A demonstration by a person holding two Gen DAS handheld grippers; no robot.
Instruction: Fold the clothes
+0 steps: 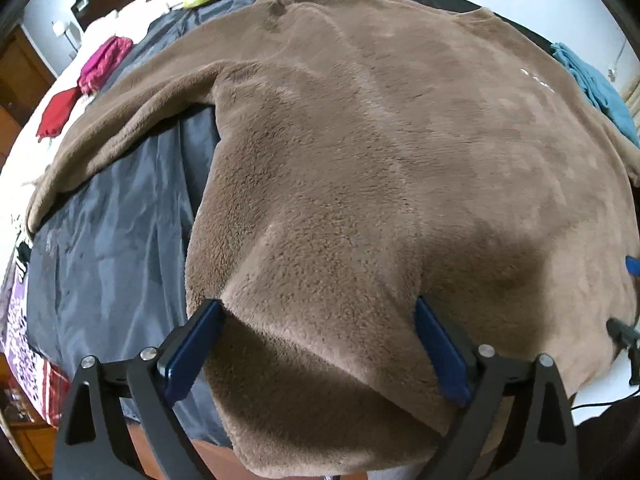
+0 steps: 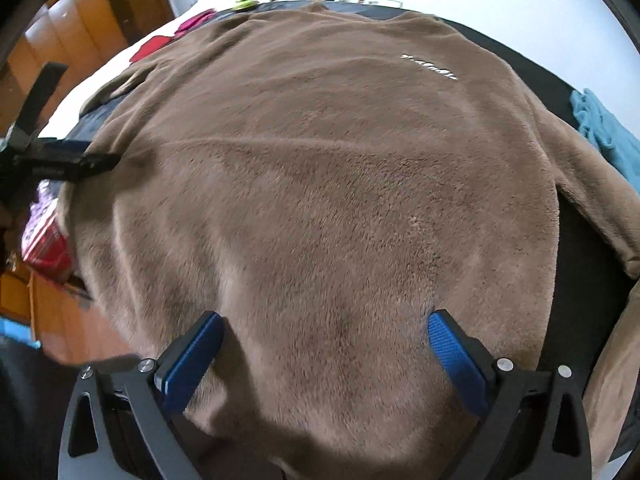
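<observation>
Brown sweater (image 1: 360, 140) beneath both tools

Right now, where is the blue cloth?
The crumpled blue cloth lies at the right edge of both views, beside the fluffy brown sweater's right sleeve.

The sweater (image 1: 360, 160) lies spread flat on the sheet (image 1: 112, 240) that covers the desk, its hem nearest both cameras and its collar (image 2: 316, 8) at the far edge. One sleeve (image 1: 120, 120) stretches out to the sweater's left over the sheet. Beyond that sleeve, garments (image 1: 104, 60) lie on the bed (image 1: 36, 152). A cloth (image 2: 608, 136) lies just beside the sweater's right shoulder. Both tools hover over the hem.
</observation>
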